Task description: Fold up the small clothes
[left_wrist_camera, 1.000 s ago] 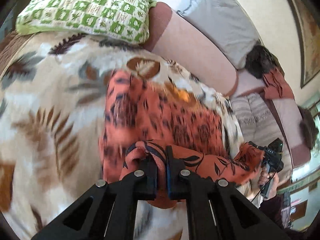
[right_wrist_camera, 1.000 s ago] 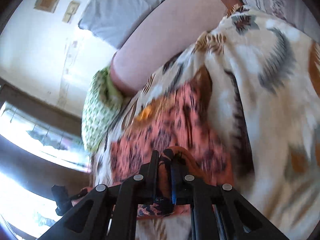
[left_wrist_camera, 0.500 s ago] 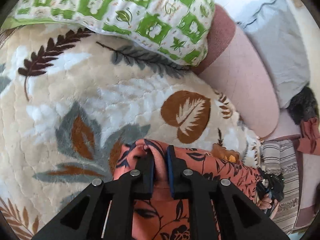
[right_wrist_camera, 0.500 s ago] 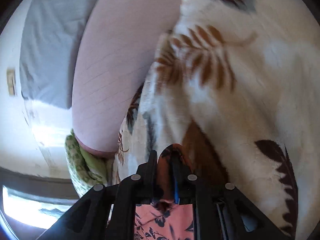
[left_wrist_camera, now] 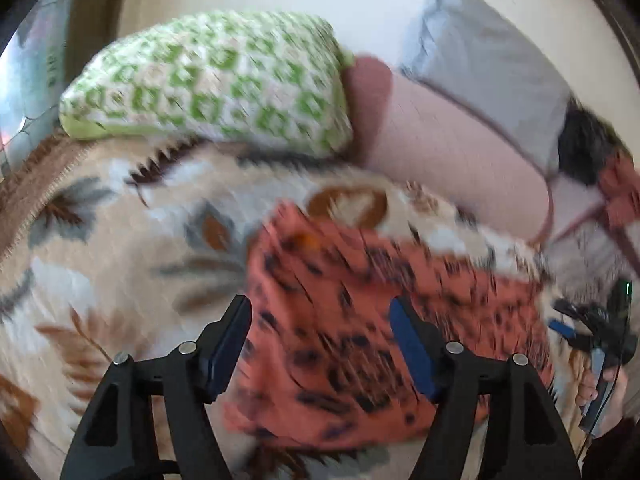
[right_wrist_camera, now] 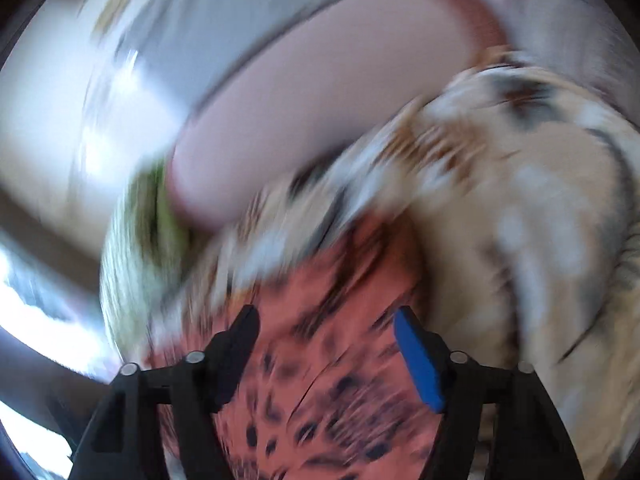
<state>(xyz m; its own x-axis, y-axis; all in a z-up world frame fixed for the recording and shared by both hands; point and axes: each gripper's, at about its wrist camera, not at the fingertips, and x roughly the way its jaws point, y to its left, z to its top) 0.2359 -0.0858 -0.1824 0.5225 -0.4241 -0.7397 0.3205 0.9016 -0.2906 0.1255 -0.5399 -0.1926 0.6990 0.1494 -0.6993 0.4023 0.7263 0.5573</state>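
An orange garment with a black floral print lies flat on the leaf-patterned blanket. My left gripper is open and empty, raised above the garment's near left part. In the right wrist view the same garment lies below my right gripper, which is open and empty too. The right gripper also shows at the right edge of the left wrist view, held in a hand. Both views are blurred by motion.
A green-and-white patterned pillow lies at the head of the bed. A pink bolster and a grey pillow lie behind the garment. Dark and red clothes are piled at the far right.
Both grippers carried the garment's edge forward over itself, then opened and let go. They have pulled back and up, and the garment lies folded on the blanket.
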